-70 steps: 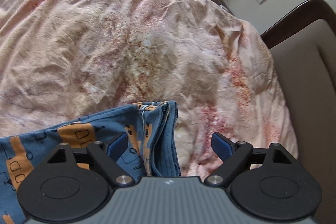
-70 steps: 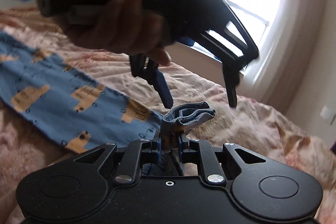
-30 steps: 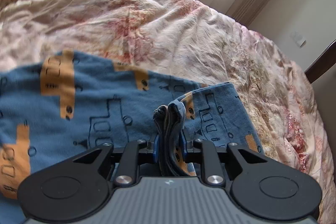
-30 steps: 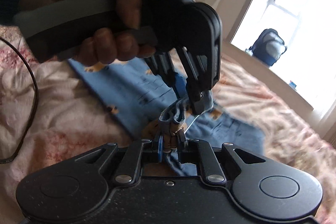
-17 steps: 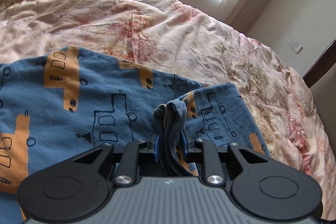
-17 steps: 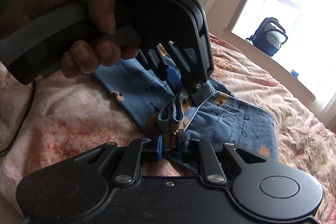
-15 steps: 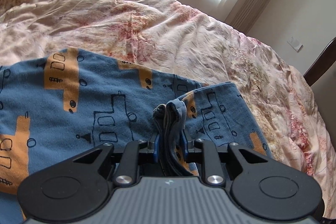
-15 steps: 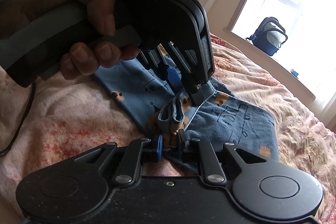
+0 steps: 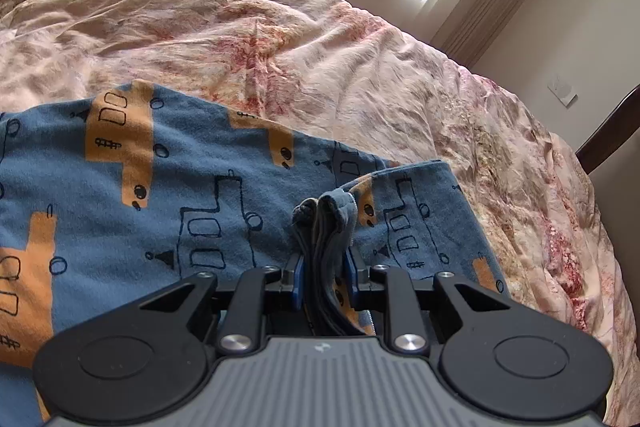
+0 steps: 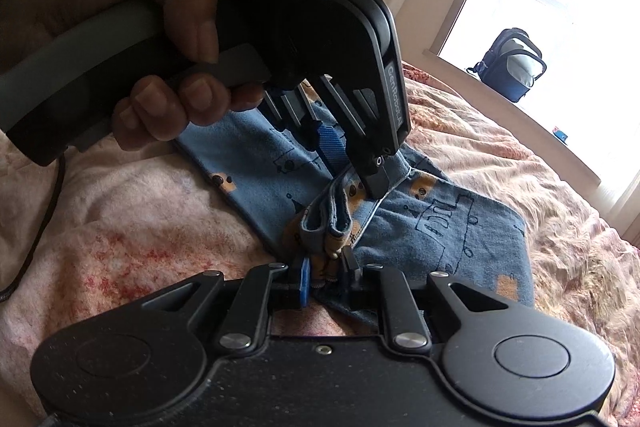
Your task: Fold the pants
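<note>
Pinching soft blue pants [image 9: 168, 187], bunched, on crumpled bedspread [image 9: 320, 39].

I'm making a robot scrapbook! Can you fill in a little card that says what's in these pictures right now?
Place: a bed with a pink flowery bedspread
Clothing: blue pants with orange patches, lying on the bedspread
Left gripper: shut on a bunched edge of the pants
Right gripper: shut on the same bunched edge, close to the left one
By the window: a dark backpack on the sill
</note>
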`<action>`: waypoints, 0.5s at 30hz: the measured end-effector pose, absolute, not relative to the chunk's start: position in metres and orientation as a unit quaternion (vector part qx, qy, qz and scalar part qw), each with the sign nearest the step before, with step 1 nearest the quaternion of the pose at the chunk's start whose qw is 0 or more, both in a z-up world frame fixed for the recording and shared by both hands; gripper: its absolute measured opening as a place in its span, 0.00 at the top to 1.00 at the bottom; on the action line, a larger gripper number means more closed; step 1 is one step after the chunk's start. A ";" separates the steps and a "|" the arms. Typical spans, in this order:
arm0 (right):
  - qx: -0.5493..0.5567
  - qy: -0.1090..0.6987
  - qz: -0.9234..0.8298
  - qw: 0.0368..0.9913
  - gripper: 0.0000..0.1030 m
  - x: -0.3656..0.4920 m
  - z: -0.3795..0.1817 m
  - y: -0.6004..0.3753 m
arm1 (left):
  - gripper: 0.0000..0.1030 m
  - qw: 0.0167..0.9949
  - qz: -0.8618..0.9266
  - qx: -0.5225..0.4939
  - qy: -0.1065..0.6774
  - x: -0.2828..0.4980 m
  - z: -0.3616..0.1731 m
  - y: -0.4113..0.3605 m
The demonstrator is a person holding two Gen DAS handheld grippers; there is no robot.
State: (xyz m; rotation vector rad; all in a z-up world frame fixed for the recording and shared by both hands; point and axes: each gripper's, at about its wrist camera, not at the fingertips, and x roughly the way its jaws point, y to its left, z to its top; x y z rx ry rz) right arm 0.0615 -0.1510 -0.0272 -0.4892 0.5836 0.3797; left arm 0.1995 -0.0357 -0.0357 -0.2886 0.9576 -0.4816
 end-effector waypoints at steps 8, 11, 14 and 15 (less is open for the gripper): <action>-0.237 0.283 0.181 0.911 0.83 0.061 -0.028 -0.150 | 0.76 0.848 -0.229 -0.147 0.455 0.200 -0.037 -0.033; -0.233 0.282 0.180 0.913 0.83 0.061 -0.028 -0.150 | 0.80 0.849 -0.229 -0.145 0.454 0.199 -0.037 -0.033; -0.227 0.280 0.177 0.916 0.83 0.061 -0.028 -0.152 | 0.85 0.853 -0.227 -0.133 0.450 0.197 -0.033 -0.037; -0.225 0.278 0.177 0.917 0.84 0.060 -0.027 -0.152 | 0.88 0.855 -0.226 -0.130 0.448 0.196 -0.031 -0.038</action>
